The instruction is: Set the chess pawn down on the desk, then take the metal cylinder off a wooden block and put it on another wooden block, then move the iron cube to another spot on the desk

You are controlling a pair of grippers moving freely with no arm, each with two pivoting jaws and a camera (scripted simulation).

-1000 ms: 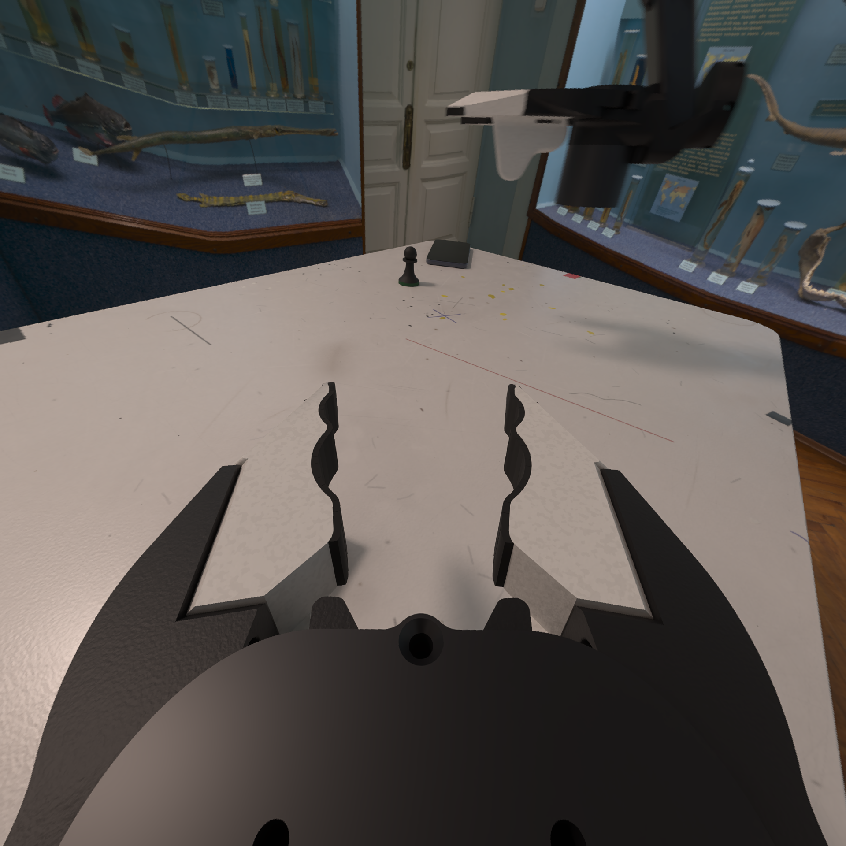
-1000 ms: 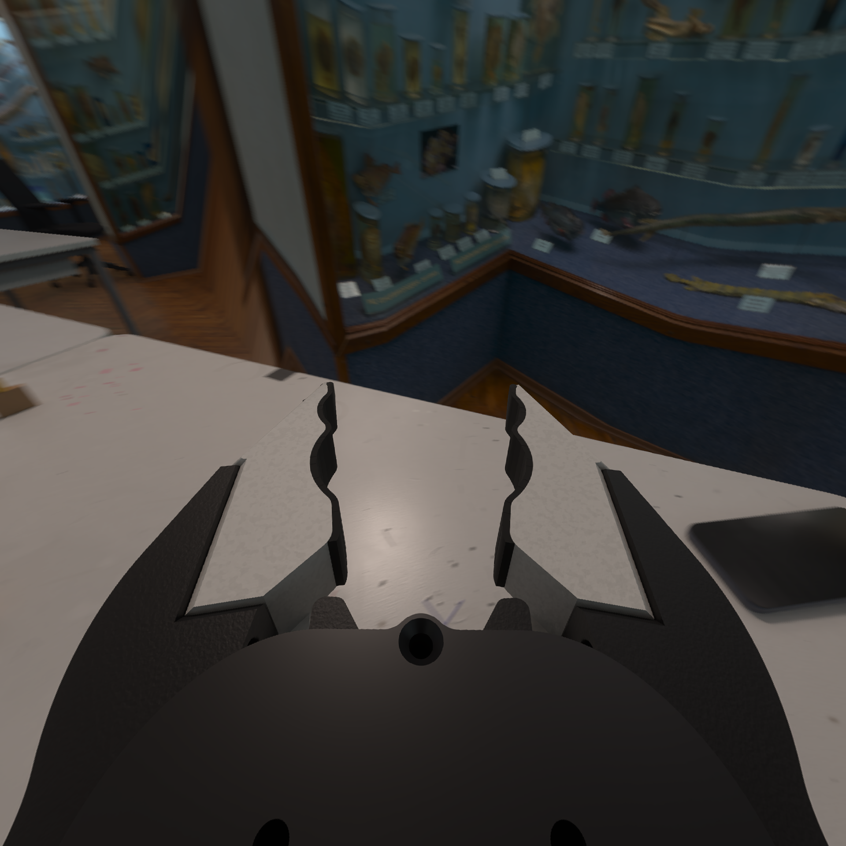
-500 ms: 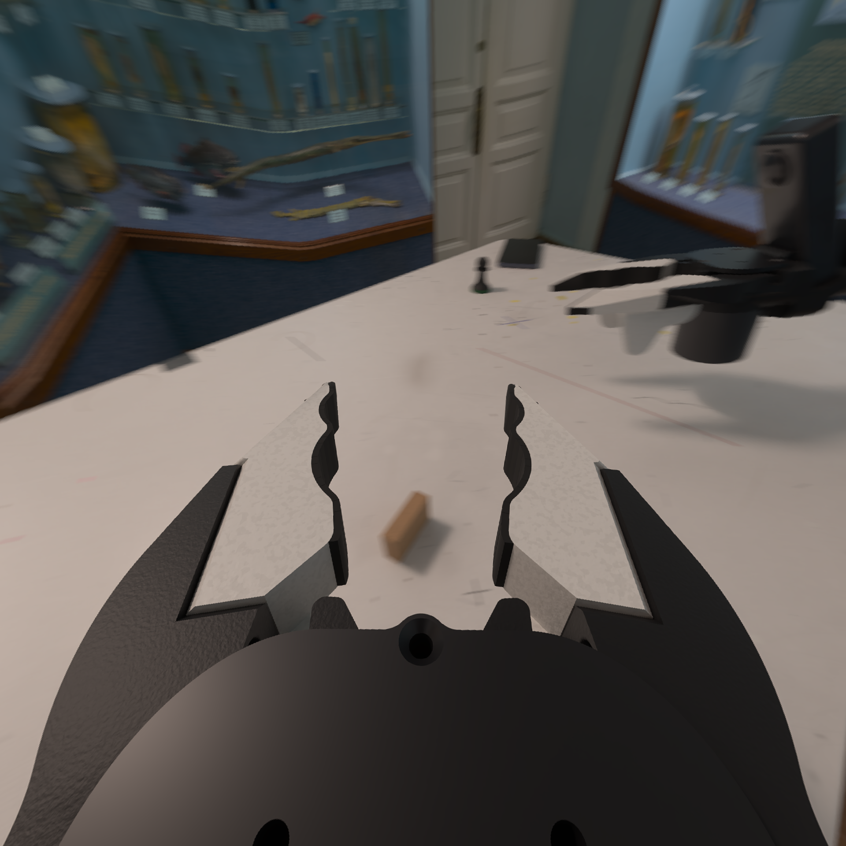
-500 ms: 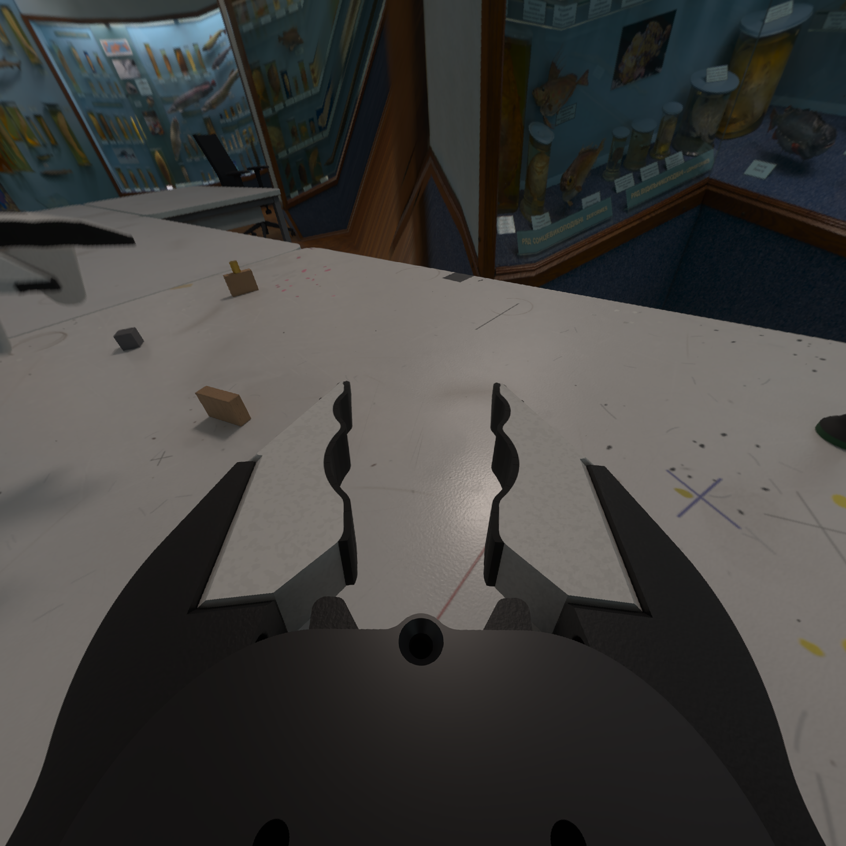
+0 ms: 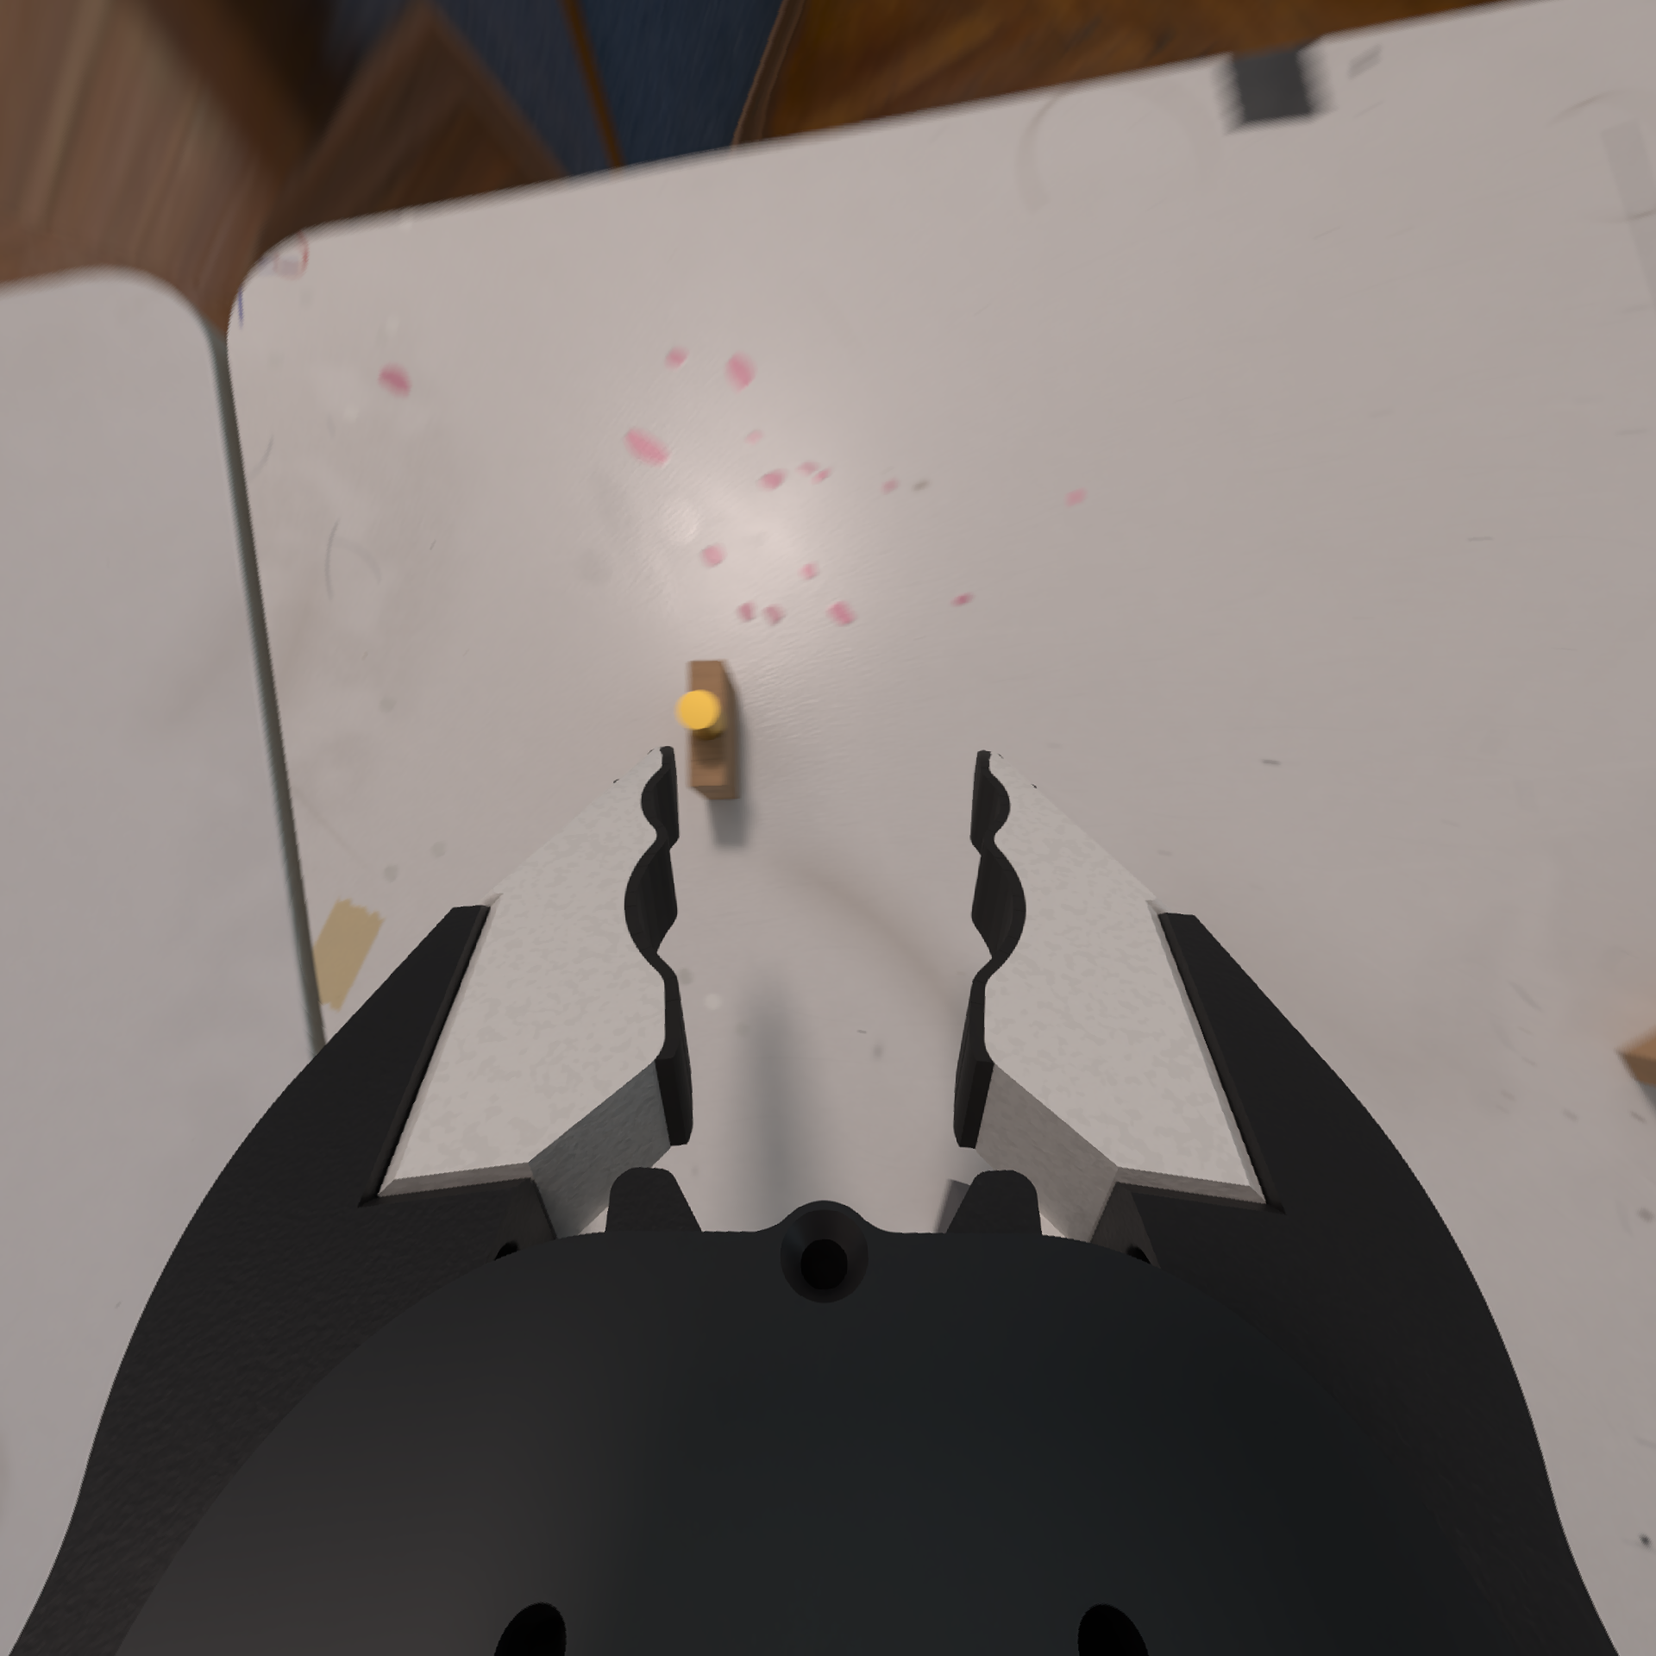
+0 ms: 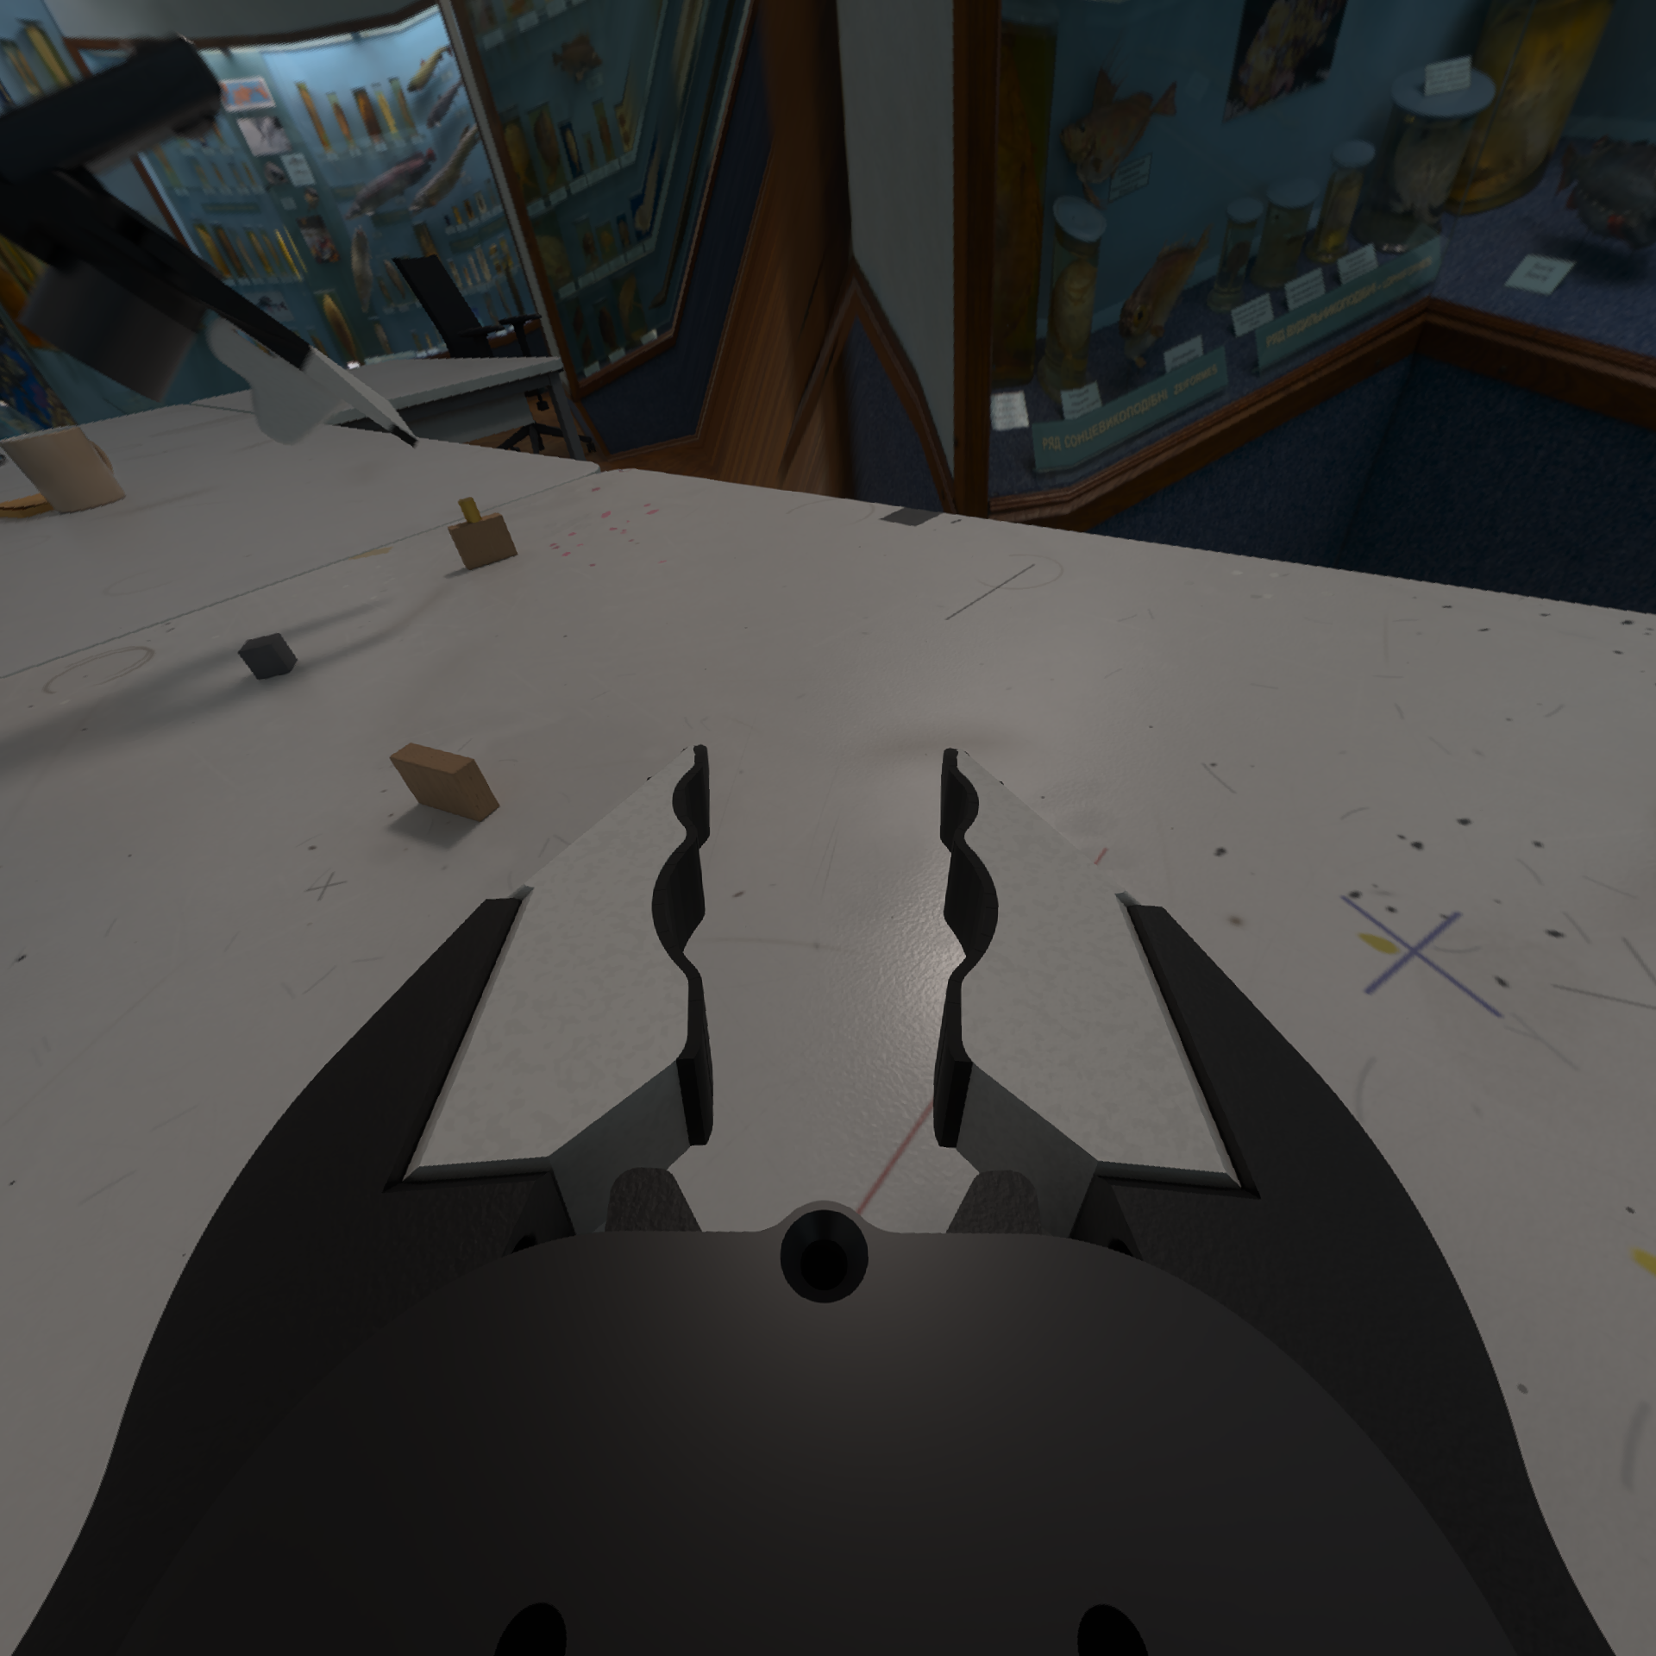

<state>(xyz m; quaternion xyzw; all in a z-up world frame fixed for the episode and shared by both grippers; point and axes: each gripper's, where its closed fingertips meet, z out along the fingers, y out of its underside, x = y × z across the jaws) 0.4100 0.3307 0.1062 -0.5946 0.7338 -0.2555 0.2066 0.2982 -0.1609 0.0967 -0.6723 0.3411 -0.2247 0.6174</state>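
Note:
In the left wrist view a yellow metal cylinder stands on a small wooden block on the white desk. My left gripper is open and empty above the desk, looking down, with the block just beyond its left fingertip. My right gripper is open and empty, low over the desk. In its view the cylinder and its block sit far left. The dark iron cube and a bare wooden block lie nearer. The left gripper hovers above them. The chess pawn is out of view.
A second desk adjoins on the left across a narrow gap, with tan tape at the edge. A cream cup stands on it. The bare block's corner shows at the right edge. Display cases surround the desk.
My left gripper has swung round and tipped downward over the block with the cylinder. My right gripper has moved slightly and its jaws have narrowed a little; the pawn has left its view.

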